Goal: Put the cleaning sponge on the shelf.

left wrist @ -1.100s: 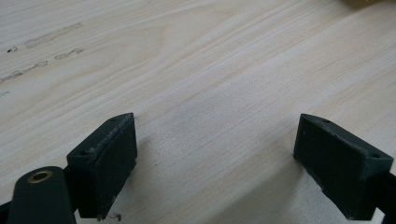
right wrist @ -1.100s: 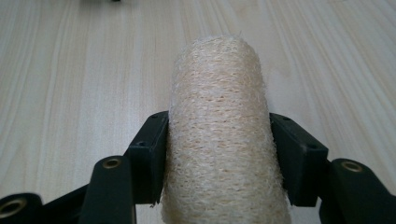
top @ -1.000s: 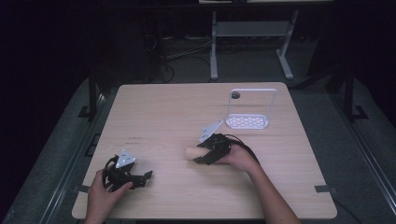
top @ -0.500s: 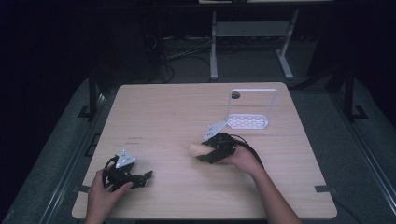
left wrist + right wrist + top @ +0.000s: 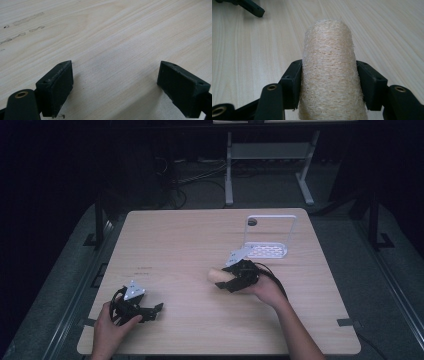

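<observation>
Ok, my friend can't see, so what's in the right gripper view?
The right gripper squeezes a pale, scratchy loofah roll between its two black jaws. It is above a light wooden table. The left gripper's black jaw tip shows far off at top left.

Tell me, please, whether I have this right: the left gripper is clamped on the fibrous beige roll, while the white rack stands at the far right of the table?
Not quite: the right gripper is the one clamped on the fibrous beige roll, as the right gripper view shows. The left gripper is open over bare table. The white rack does stand at the far right.
</observation>
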Motion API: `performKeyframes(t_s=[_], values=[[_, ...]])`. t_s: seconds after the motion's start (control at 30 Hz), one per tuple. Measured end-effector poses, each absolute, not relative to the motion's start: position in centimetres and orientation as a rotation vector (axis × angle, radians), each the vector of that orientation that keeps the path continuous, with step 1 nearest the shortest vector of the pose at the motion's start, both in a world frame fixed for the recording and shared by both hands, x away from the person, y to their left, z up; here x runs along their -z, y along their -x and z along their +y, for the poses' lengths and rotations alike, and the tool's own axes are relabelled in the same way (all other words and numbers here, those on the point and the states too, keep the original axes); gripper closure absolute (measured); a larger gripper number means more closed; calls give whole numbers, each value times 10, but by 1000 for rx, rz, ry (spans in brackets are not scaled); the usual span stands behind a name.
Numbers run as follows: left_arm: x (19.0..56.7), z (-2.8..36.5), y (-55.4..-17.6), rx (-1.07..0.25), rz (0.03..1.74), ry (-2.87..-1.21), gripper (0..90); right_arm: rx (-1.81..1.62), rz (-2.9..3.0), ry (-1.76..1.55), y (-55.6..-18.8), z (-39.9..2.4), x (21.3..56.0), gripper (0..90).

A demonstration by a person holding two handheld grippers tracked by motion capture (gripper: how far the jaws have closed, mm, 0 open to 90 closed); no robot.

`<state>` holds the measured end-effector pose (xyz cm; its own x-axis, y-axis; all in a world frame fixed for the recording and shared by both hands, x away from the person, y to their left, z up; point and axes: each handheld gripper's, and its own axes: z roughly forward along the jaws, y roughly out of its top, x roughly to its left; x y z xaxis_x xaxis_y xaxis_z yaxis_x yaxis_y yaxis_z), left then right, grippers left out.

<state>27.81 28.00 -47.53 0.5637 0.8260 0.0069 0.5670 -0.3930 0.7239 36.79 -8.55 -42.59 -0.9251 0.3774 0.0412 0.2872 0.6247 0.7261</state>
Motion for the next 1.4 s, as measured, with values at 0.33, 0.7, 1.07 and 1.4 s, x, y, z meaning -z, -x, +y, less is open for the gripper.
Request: performKeyframes(t_s=[0.33,0.7,1.07,1.4], values=[[475,280,-278,-484,1110,-2111,128,-1171,2699,-610,-371,-98,425,418],[475,280,-278,-484,1110,-2111,128,-1155,2671,-669,-375,-111,425,418],[475,280,-278,-485,1110,-2111,128,-1144,2641,-718,-379,-121,425,418],[475,280,-278,-485,1110,-2111,128,-1126,2595,-785,-384,-136,424,418]])
